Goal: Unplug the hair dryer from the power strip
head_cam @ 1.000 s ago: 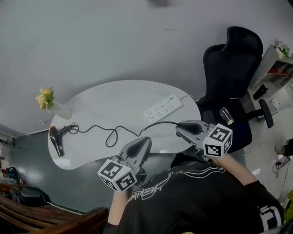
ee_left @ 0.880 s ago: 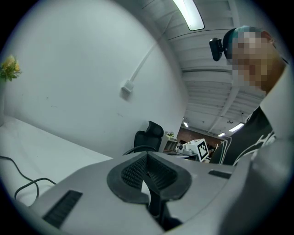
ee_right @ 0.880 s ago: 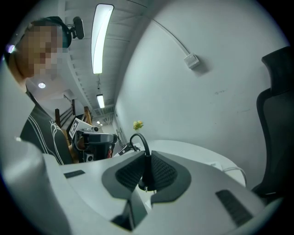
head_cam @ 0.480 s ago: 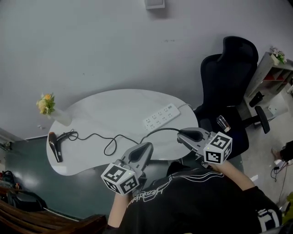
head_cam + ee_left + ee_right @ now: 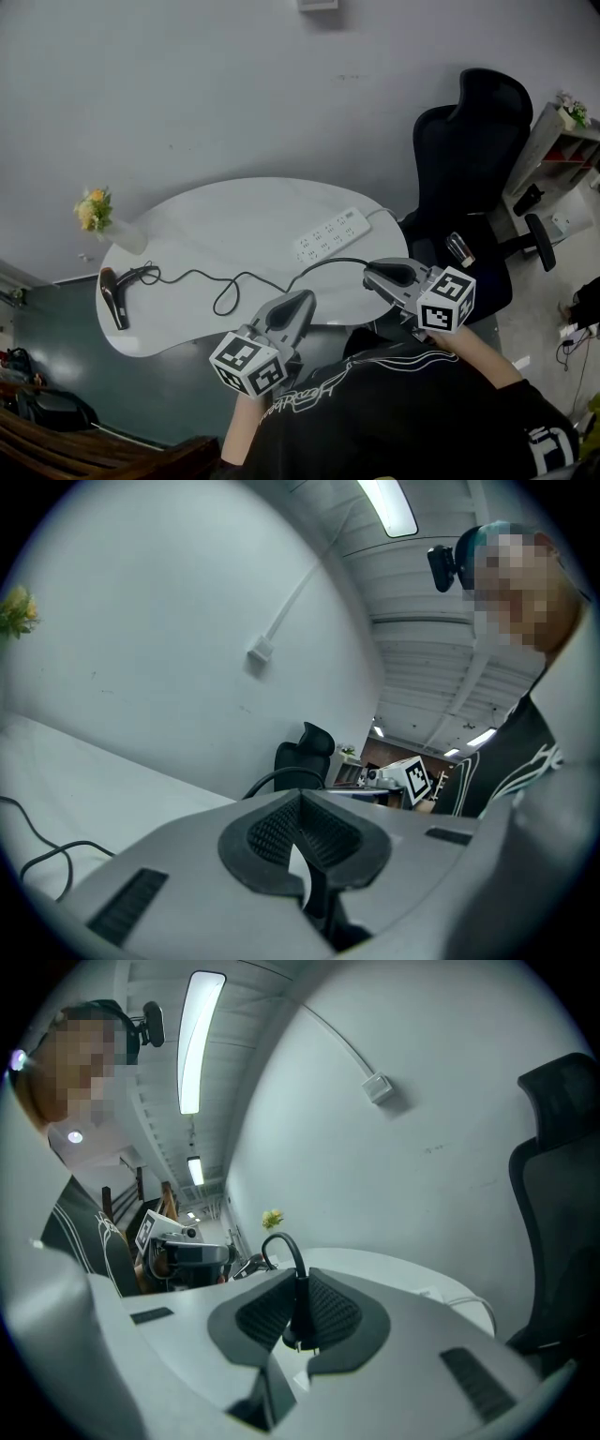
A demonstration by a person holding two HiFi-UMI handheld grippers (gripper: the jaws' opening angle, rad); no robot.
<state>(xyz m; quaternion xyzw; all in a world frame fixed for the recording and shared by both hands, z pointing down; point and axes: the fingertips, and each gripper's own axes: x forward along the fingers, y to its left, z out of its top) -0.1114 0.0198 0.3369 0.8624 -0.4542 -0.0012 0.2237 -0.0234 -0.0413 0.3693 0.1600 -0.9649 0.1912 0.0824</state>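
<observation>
Hair dryer point(image 5: 112, 302): black, lying at the left end of the white bench point(image 5: 234, 211), near a vase of flowers point(image 5: 94, 208). Cord point(image 5: 225, 291): loops across the bench to the right gripper point(image 5: 377, 272), which pinches its free end. Power strip point(image 5: 330, 234): white, on the bench's right side, apart from that end. Left gripper point(image 5: 300, 300): pressed together, nothing between, at the bench's near edge.

The place is presenting as an office: a black swivel chair point(image 5: 473, 150) is standing beside a white table point(image 5: 216, 211) carrying a power strip point(image 5: 330, 234), shelving point(image 5: 561, 141) is standing beyond the chair, and fluorescent tubes point(image 5: 199, 1040) are lighting the ceiling.
</observation>
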